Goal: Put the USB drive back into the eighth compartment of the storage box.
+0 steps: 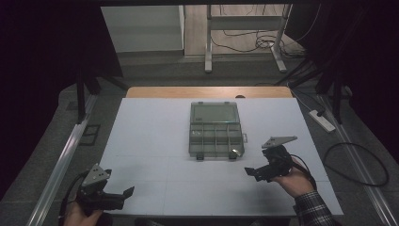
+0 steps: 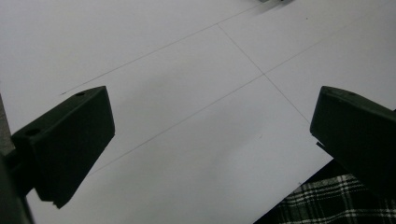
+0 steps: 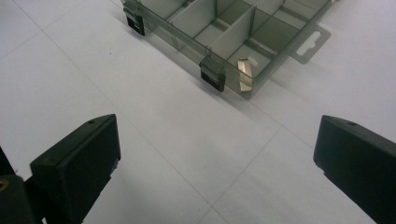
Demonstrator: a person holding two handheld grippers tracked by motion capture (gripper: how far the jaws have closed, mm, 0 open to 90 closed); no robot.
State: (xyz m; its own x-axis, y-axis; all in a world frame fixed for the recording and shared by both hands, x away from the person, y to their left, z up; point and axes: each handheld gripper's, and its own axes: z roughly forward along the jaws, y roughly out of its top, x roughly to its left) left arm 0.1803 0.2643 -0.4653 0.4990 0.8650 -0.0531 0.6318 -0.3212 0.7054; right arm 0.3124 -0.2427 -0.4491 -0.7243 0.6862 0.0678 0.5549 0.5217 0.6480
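Mid-worktop (image 1: pixel 141 122): I see the compartment box (image 1: pixel 215 133), lid back, a small pale piece (image 3: pixel 244 73) in its near-right cell.
Right claw (image 1: pixel 252 173): jaws apart, near the box.
Left claw (image 1: pixel 123 194): jaws apart, well away.

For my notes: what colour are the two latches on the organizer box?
Black latches, on the box; right gripper view shows them best.

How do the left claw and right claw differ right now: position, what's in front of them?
The left claw sits at the table's near-left edge, far from the compartment box; the right claw is just near-right of it. The left claw faces bare white table; the right claw faces the box's near corner. Both are open, holding nothing.
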